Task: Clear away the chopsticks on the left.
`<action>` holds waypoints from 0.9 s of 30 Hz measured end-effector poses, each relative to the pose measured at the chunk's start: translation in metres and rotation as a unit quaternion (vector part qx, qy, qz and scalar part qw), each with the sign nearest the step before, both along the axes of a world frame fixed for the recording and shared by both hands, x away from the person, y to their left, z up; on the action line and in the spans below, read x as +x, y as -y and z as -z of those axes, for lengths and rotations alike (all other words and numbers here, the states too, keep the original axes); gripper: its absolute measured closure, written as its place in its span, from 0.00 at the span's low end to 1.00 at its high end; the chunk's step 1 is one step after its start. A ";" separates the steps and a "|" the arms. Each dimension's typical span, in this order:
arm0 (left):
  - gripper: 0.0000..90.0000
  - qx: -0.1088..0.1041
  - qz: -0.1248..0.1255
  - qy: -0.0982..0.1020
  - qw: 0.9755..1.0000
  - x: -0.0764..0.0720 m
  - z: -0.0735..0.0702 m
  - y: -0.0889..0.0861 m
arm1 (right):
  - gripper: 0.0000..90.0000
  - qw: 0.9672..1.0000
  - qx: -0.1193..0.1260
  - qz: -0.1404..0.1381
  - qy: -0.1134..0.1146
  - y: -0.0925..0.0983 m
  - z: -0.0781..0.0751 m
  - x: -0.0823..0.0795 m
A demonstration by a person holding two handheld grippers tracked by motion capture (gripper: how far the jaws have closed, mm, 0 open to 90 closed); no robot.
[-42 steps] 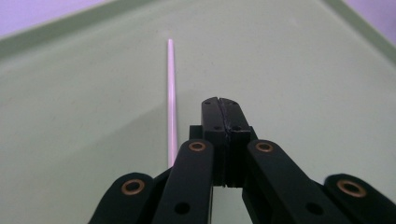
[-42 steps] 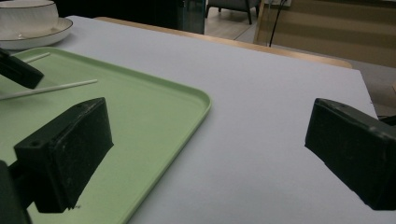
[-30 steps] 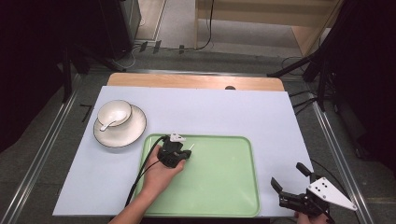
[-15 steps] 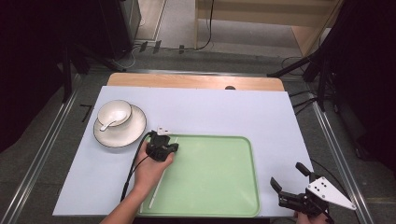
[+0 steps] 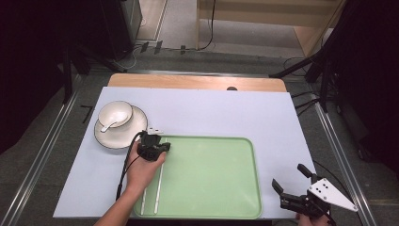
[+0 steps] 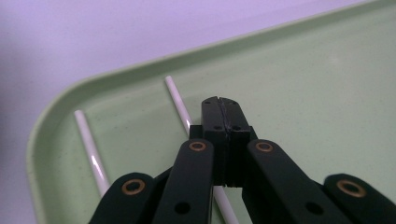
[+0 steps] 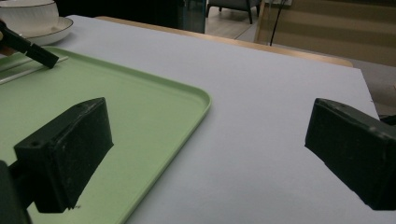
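Observation:
Two white chopsticks [image 5: 159, 183] lie side by side on the left part of a green tray [image 5: 211, 188]. My left gripper [image 5: 155, 144] hovers over their far ends near the tray's far left corner, jaws shut. In the left gripper view one chopstick [image 6: 179, 104] runs under the shut left gripper [image 6: 221, 105] and the other chopstick [image 6: 88, 148] lies to its left; neither is gripped. My right gripper [image 5: 290, 178] rests at the table's near right corner, open with nothing between its jaws. The right gripper [image 7: 210, 126] faces the tray's right rim [image 7: 196, 112].
A white bowl [image 5: 115, 114] with a white spoon [image 5: 110, 124] in it stands on a plate [image 5: 107, 139] just left of the tray's far corner. A pale blue mat [image 5: 263, 117] covers the table, with a wooden strip [image 5: 188, 82] at the back.
My left hand and gripper have slid left across the tray toward its far left corner, uncovering the chopsticks lying on the tray. The right gripper has kept still.

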State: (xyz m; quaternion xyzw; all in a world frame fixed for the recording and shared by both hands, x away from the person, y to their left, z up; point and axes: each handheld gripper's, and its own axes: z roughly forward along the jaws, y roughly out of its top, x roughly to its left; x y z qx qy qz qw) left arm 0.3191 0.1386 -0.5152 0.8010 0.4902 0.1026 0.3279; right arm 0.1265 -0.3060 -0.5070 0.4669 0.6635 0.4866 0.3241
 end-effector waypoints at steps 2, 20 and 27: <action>1.00 0.002 -0.001 0.002 1.000 0.000 0.000 -0.003 | 0.01 1.000 0.000 0.000 0.000 0.000 0.000 0.000; 0.96 -0.027 0.044 0.037 0.998 -0.017 -0.006 -0.018 | 0.01 1.000 0.001 -0.001 -0.001 0.000 0.000 0.001; 0.18 -0.112 0.110 0.076 0.985 -0.038 -0.022 -0.032 | 0.01 1.000 0.000 -0.001 -0.001 -0.001 0.000 0.001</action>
